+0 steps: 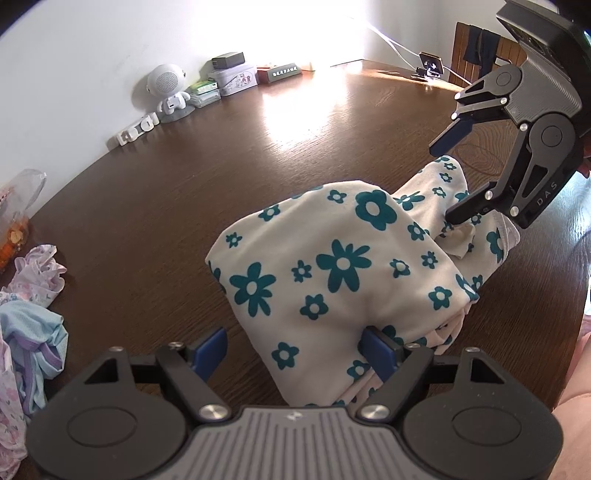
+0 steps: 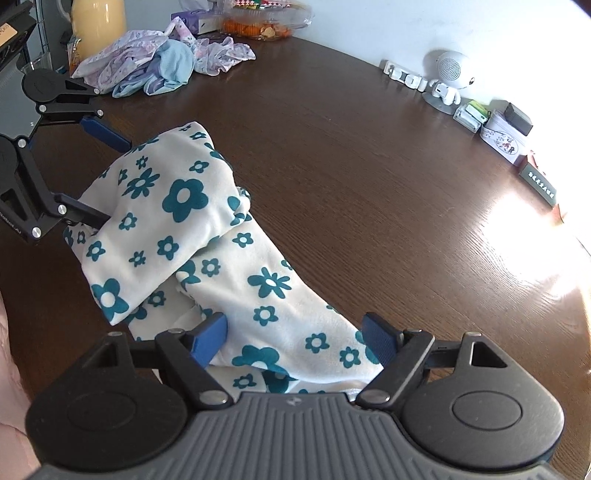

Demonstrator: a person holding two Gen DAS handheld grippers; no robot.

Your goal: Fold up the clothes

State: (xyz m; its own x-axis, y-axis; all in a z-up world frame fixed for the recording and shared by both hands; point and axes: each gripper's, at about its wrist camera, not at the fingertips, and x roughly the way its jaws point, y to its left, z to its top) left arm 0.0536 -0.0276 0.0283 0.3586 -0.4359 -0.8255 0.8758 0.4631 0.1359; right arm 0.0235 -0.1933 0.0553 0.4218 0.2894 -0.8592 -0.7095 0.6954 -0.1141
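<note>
A cream garment with teal flowers [image 1: 332,266] lies partly folded on the brown table [image 1: 221,155]; it also shows in the right wrist view [image 2: 207,258]. My left gripper [image 1: 295,350] is open, its jaws astride the garment's near end; it shows in the right wrist view [image 2: 107,177] at the far end. My right gripper [image 2: 295,341] is open, its jaws astride the other end; it shows in the left wrist view [image 1: 448,181] with one finger pressed into the cloth.
A heap of pastel clothes [image 2: 159,62] lies at the table's far corner, also in the left wrist view [image 1: 29,295]. A white robot speaker [image 1: 168,90], boxes [image 1: 232,75] and a snack bag [image 2: 258,22] line the wall. A chair [image 1: 480,51] stands beyond the table.
</note>
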